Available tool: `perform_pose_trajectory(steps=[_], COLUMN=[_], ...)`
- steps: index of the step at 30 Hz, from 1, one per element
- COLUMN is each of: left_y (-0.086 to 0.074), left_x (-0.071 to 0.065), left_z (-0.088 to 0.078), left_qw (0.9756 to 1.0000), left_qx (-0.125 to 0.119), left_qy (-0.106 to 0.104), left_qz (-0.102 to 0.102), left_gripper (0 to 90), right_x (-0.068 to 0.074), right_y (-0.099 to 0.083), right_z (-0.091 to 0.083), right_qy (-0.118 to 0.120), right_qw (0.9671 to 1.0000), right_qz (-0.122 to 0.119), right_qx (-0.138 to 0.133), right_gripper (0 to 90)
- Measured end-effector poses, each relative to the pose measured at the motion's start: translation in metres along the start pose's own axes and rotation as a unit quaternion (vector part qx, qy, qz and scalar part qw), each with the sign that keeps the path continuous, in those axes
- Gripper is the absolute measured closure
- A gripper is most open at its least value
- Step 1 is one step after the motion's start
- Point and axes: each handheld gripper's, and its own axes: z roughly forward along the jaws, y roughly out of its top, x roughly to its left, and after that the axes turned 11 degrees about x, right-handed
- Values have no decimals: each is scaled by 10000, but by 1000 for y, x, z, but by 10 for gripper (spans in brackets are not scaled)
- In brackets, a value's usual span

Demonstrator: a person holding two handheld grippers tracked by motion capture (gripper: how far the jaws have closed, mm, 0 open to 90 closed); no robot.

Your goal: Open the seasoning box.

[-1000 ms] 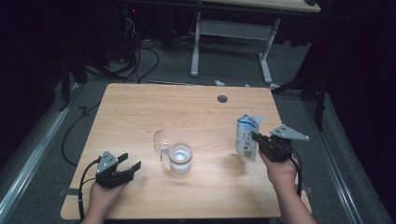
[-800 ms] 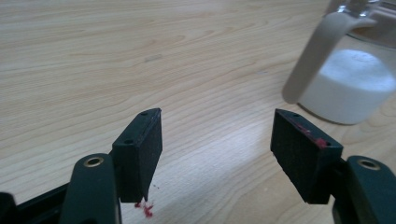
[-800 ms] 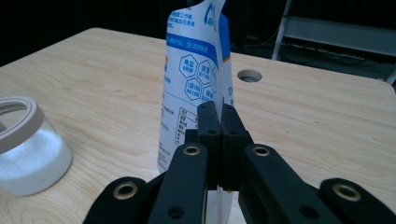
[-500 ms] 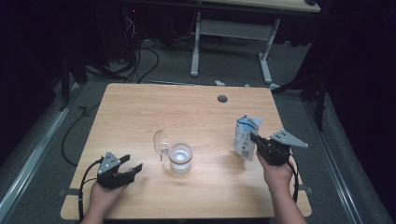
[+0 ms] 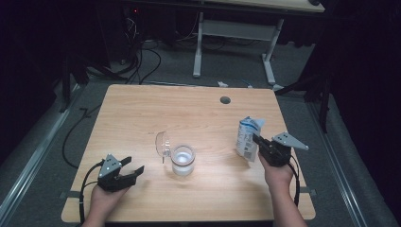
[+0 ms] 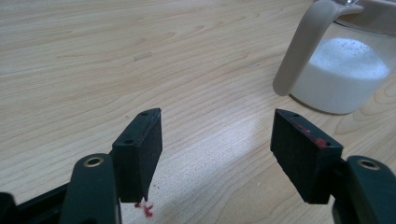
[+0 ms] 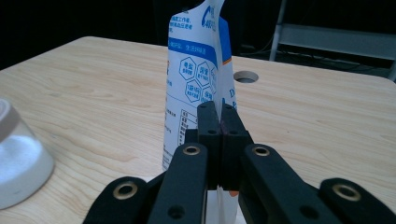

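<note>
Right gripper [image 7: 219,140] jaws pinched on pouch [image 7: 196,84], its base hidden; left gripper [image 6: 217,149] jaws wide.

Your left gripper [image 6: 217,149] hovers low over the wooden tabletop [image 6: 140,56], jaws spread wide with nothing between them. At two o'clock stands a clear jug [image 6: 345,74] of white powder, its pale handle [image 6: 299,51] facing you. Red flecks [image 6: 144,208] lie by the left jaw.
</note>
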Motion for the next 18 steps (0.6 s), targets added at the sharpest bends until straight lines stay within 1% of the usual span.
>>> perform_pose_trajectory(steps=[1,4,5,8,10,14,18], left_y=[0,0,0,0,0,1,1], left_x=[0,0,0,0,0,-1,-1], left_z=[0,0,0,0,0,0,0], left_qw=[10000,10000,10000,10000,10000,10000,10000], left_qx=[1,-6,-16,-25,-22,-18,-15], left_qy=[-7,-9,-3,-12,-7,-11,-18], left_qz=[2,4,4,-6,-7,18,11], left_gripper=[343,343,343,343,343,344,344], right_x=[-3,-4,-6,-7,-7,-7,-6], right_y=[-2,-5,-9,-13,-15,-18,-20], right_z=[1,2,3,3,2,1,2], right_qy=[-31,-72,-89,-95,-96,-119,-91], right_qw=[10000,10000,10000,9999,9999,9999,10000], right_qz=[22,45,29,88,56,55,37], right_qx=[12,14,1,-67,-101,-72,-13], right_gripper=[897,897,898,897,896,879,870])
